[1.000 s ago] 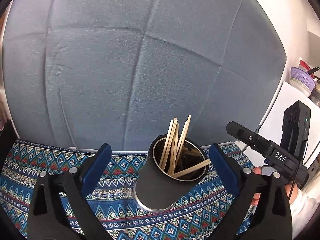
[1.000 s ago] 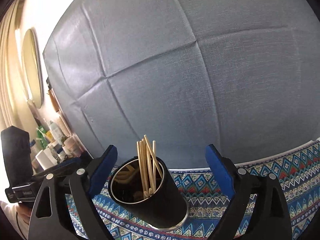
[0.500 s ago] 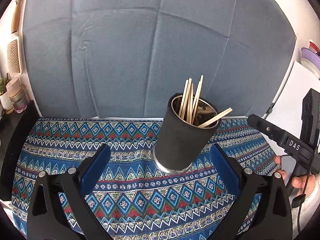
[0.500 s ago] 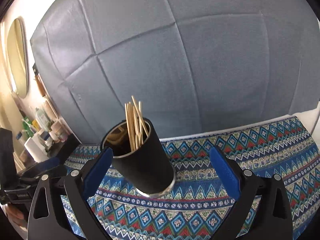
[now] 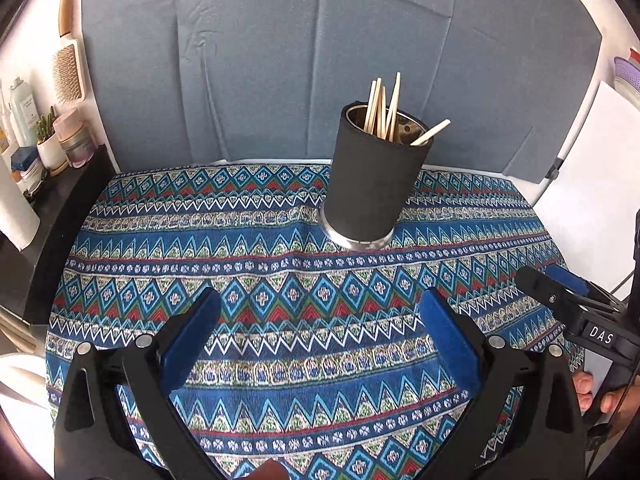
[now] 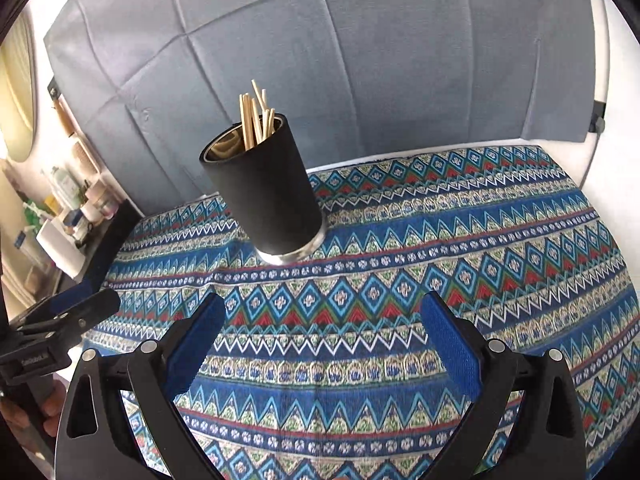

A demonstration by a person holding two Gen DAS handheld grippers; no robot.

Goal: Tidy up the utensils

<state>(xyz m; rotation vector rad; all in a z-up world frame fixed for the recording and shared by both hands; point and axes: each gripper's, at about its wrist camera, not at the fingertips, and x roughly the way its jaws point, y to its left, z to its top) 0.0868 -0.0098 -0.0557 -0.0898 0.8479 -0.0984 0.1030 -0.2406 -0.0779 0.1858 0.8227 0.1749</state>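
A black cylindrical holder (image 5: pixel 370 184) (image 6: pixel 266 196) with a steel base stands upright on the patterned cloth (image 5: pixel 280 280) (image 6: pixel 440 240). Several wooden chopsticks (image 5: pixel 386 110) (image 6: pixel 254 120) stick out of its top; one leans out to the right. My left gripper (image 5: pixel 320 340) is open and empty, well in front of the holder. My right gripper (image 6: pixel 322 340) is also open and empty, in front of the holder, which sits up and to its left. Each gripper appears at the edge of the other's view (image 5: pixel 560 300) (image 6: pixel 68 316).
A grey fabric backdrop (image 5: pixel 320 60) rises behind the table. On the left a dark shelf (image 5: pixel 68 200) holds bottles, jars and a hairbrush (image 5: pixel 70 68). White boards (image 5: pixel 592 184) stand at the right. A person's fingers (image 5: pixel 600 396) grip the right tool's handle.
Both grippers have drawn back from the holder and tipped downward. The holder, once between the fingers, now stands farther away on the cloth, and much more cloth shows.
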